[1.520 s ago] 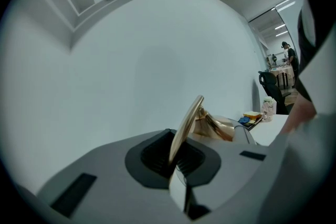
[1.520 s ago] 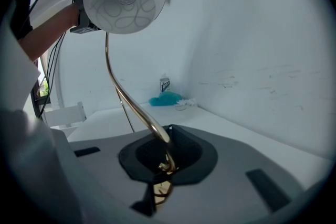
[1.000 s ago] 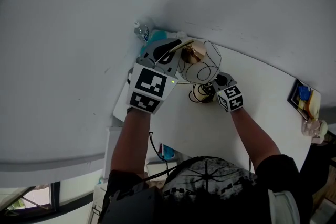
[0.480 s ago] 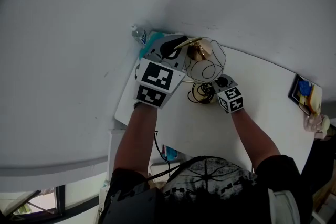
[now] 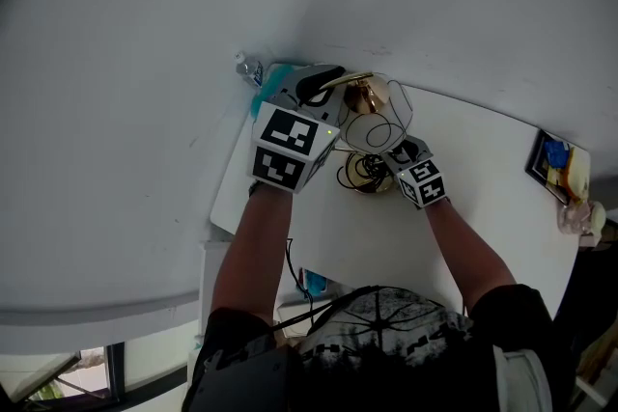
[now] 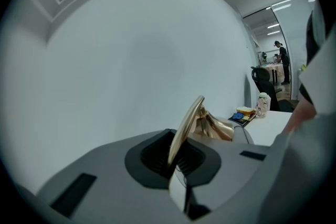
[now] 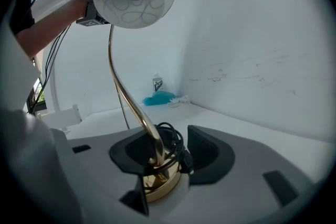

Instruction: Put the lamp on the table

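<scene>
The lamp has a white globe shade with black loops, a curved gold stem and a round gold base with black cord wound on it. The base rests on the white table near its back left corner. My left gripper is shut on the stem's upper part, just below the shade. My right gripper sits low at the base; its jaws are opening, with the stem's foot and the cord between them and a gap at the pads.
A small water bottle and a teal cloth lie in the corner behind the lamp, against the white wall. A book with small items and a cup sit at the table's far right end.
The right gripper's jaws have come apart around the lamp's base. Both hands and the lamp shifted slightly toward the back left corner.
</scene>
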Motion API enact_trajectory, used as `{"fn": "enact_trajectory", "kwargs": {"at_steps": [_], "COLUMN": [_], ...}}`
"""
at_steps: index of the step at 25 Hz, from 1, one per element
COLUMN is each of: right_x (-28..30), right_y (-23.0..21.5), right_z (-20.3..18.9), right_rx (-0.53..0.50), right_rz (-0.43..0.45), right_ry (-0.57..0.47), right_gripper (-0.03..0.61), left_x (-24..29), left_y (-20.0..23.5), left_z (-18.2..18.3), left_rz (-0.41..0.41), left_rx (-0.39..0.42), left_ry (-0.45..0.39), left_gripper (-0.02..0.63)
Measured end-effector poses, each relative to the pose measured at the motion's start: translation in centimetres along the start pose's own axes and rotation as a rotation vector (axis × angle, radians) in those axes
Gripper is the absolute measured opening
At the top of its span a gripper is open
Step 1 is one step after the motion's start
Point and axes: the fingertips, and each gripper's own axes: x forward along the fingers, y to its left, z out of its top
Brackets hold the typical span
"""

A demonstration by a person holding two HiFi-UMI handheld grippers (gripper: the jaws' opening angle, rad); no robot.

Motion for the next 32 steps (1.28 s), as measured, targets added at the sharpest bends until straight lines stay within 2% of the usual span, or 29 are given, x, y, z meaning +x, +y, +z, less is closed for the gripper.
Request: {"fn": "enact_trajectory", "kwargs": {"at_steps": [14, 21, 29, 32], "right_x": [-4.2, -6.1, -7.4, -7.8], "right_y": [-0.2, -0.2, 0.6, 0.8], "right_z": [-1.2, -1.0, -0.3, 0.0], "right_rx": [-0.010, -0.021, -0.036, -0.043], "right_rz": [-0.023, -0.031, -0.030, -0.031], "right_ry": [-0.010, -0.017, -0.025, -0.031], "right_gripper": [0.196, 0.196, 0.196, 0.196], "left_x": [0.3, -0.3, -0.4, -0.8], "left_y": [-2.9, -3.7, -3.5, -3.4], "left_z": [1.1, 1.0, 0.5, 0.4], "left_rz": [0.011, 0.049, 0.102, 0.128], "left_rx": [0.089, 0.125, 0.117, 0.142], "left_ry": [0.007, 0.031, 0.066, 0.085], "left_gripper": [0.015, 0.015, 0.020, 0.032]}}
